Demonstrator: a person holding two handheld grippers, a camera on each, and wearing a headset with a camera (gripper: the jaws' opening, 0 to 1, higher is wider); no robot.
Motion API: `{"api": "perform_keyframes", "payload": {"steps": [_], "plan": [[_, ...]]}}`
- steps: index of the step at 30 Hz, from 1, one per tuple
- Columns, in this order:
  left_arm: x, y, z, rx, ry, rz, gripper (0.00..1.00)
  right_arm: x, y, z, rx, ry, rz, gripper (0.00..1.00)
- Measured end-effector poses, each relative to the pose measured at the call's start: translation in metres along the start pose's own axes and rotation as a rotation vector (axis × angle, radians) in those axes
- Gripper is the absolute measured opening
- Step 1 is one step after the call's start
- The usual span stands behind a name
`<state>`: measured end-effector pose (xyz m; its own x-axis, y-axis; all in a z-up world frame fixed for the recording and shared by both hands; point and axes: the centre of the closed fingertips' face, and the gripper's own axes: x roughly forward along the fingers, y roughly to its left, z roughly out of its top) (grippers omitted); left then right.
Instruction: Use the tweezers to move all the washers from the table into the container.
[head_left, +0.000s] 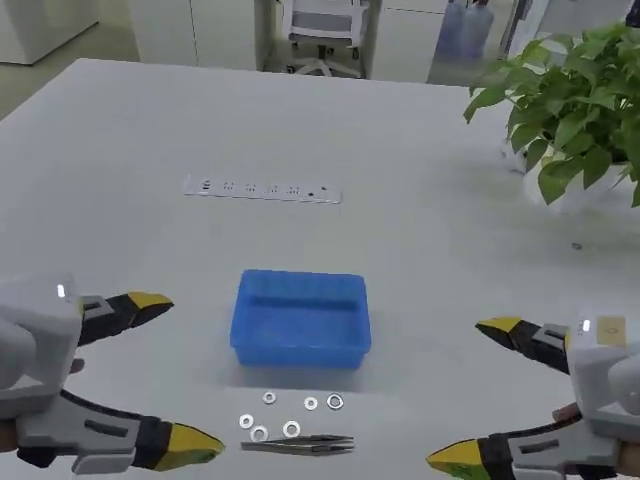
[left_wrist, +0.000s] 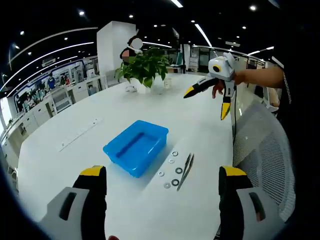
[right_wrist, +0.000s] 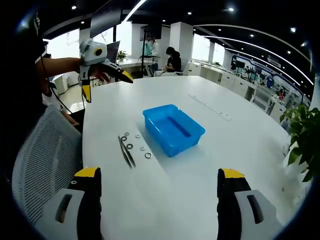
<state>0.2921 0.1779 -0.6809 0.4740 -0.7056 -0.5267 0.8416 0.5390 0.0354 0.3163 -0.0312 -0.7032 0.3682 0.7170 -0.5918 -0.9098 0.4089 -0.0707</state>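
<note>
- The left claw (head_left: 175, 372) is hovering released at the left of the pale grey counter (head_left: 430, 250). Its yellow-tipped jaws are standing wide apart and gripping nothing.
- The right claw (head_left: 472, 393) is hovering at the right, also spread wide and carrying nothing.
- The slim silver metal tweezers (head_left: 300, 443) are lying flat near the counter's near edge, between the two claws and well apart from both.
- Six small silver metal ring washers (head_left: 291, 429) are lying scattered just beyond the tweezers. They are sitting between the tweezers and the blue rectangular plastic container (head_left: 300, 350), which is looking empty.
- Judging from this, the person is facing the first step, picking up the tweezers, since no washer is resting in the container yet.
- Doing it well is likely calling for one claw to come down over the tweezers and close gently across both arms partway along. That is leaving the tips free, so a squeeze is closing them.
- The tweezers are thin and lying flat on a smooth counter, so they are probably prone to sliding. The nearest washers are sitting just beside them, so a careless approach is risking scattering them.
- In the right gripper view the tweezers (right_wrist: 126, 151) are lying ahead and left of the midline between the jaws, so that claw is needing to swing inward first.
</note>
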Motion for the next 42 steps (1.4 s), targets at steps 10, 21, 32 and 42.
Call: {"api": "perform_keyframes", "payload": {"steps": [10,21,32,42], "plan": [[0.0010,0.0008,-0.0005,0.003,0.001,0.000,0.99,-0.0009,-0.0017,-0.0003,0.002,-0.002,-0.006,0.97],[0.0006,0.0020,-0.0009,0.005,0.004,0.004,0.99,-0.0010,-0.0029,-0.0005,0.000,-0.004,-0.007,0.97],[-0.0001,0.0020,-0.0019,0.009,0.008,0.006,0.99,-0.0003,-0.0031,0.0009,-0.006,-0.006,-0.005,0.97],[0.0003,0.0020,-0.0023,0.020,0.012,0.006,0.99,-0.0014,-0.0035,0.0015,-0.010,-0.009,-0.007,0.96]]}}
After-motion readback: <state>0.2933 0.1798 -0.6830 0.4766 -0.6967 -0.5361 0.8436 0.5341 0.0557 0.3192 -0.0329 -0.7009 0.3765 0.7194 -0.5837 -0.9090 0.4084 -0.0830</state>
